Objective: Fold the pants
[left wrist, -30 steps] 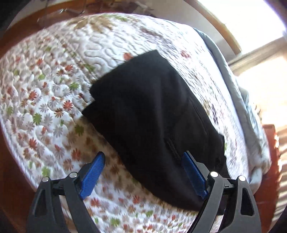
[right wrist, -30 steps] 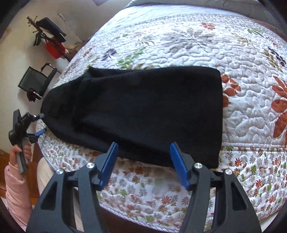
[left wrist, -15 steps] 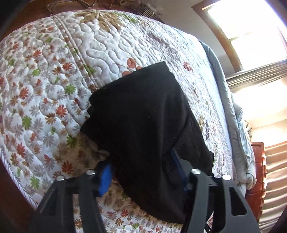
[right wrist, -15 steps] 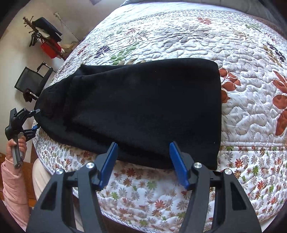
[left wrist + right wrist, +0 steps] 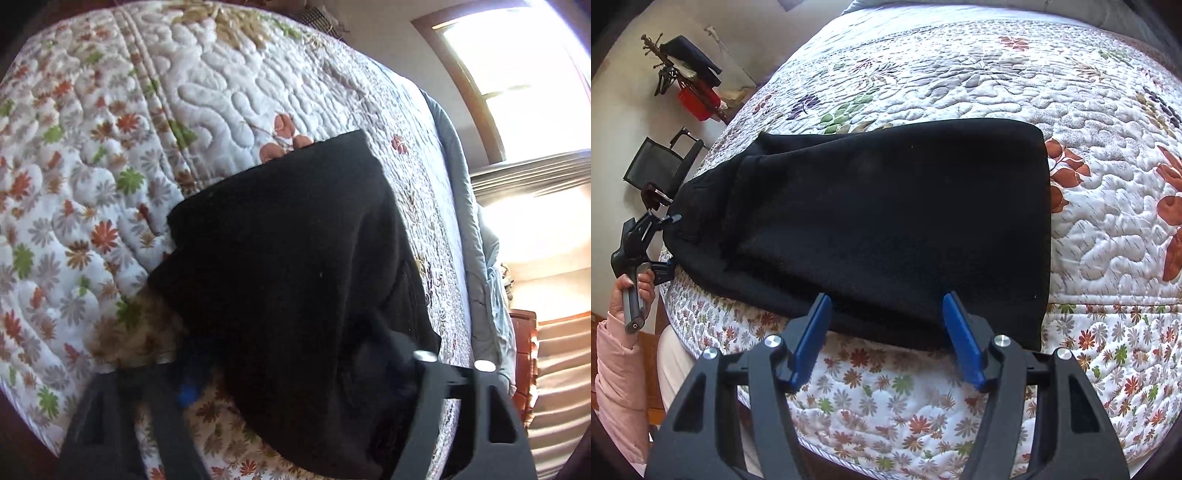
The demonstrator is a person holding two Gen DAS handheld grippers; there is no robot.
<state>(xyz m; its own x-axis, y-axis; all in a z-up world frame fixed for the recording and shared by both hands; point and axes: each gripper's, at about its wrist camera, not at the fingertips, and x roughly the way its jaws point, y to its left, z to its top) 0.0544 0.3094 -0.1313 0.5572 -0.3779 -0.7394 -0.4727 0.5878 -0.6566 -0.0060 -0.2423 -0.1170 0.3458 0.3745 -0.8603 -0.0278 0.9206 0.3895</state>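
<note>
My left fingers (image 5: 295, 373) had just dropped from above the quilt onto the waist end of the black pants (image 5: 886, 221), narrowing and then easing out a little, so that cloth now lay between them and hid the tips; whether they gripped it I could not tell, but I judged a pinch at that end was the start of the next fold. My right fingers (image 5: 884, 325) had widened slightly and stood open, straddling the near edge of the pants without pressing it. Count: one pair of pants, lying lengthwise, already doubled, near the bed's (image 5: 1108, 155) edge; two sets of fingers.
</note>
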